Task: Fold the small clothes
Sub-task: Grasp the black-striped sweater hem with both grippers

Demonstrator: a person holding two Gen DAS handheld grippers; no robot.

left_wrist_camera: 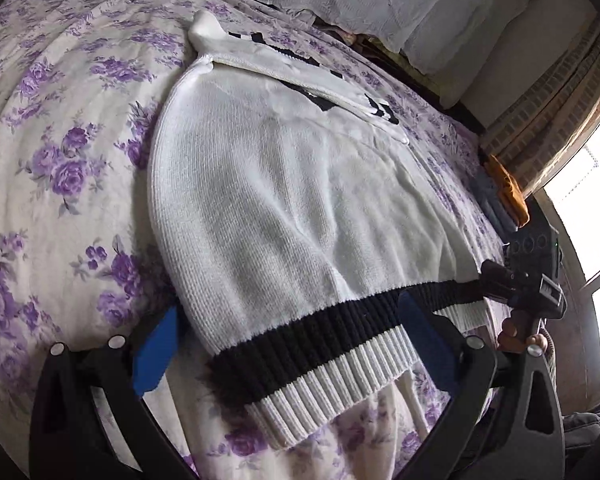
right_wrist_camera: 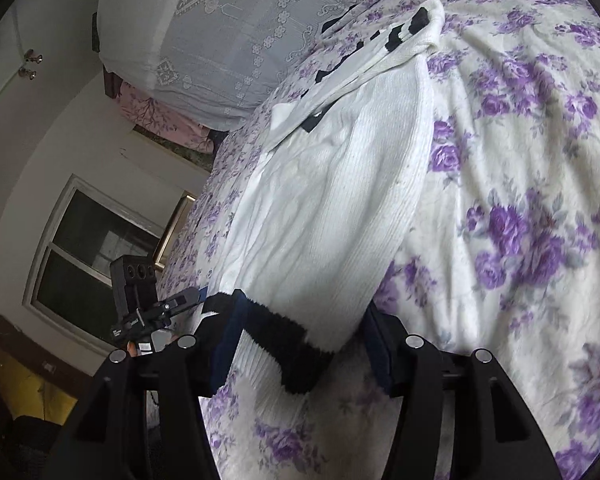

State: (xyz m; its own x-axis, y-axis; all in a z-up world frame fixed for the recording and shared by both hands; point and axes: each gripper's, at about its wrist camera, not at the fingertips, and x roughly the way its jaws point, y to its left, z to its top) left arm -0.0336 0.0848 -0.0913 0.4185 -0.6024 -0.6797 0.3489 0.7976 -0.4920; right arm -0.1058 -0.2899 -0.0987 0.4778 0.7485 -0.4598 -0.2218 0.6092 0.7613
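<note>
Sweater: the white knit sweater (left_wrist_camera: 284, 200) lay flat on the floral bedspread (left_wrist_camera: 60, 160), sleeves folded across its top, its black-and-white hem band (left_wrist_camera: 320, 344) nearest both cameras.
Left gripper: the left gripper (left_wrist_camera: 296, 344) straddled the hem band, jaws spread wide, pads clear of the knit.
Right gripper: the right gripper (right_wrist_camera: 300, 344) stood over the hem's other corner, jaws apart; whether a pad touched the cloth could not be told.
Risk: closing on the top layer only would likely let the lower layer sag.
Risk: uneven lifting could skew the fold or disturb the sleeves.
</note>
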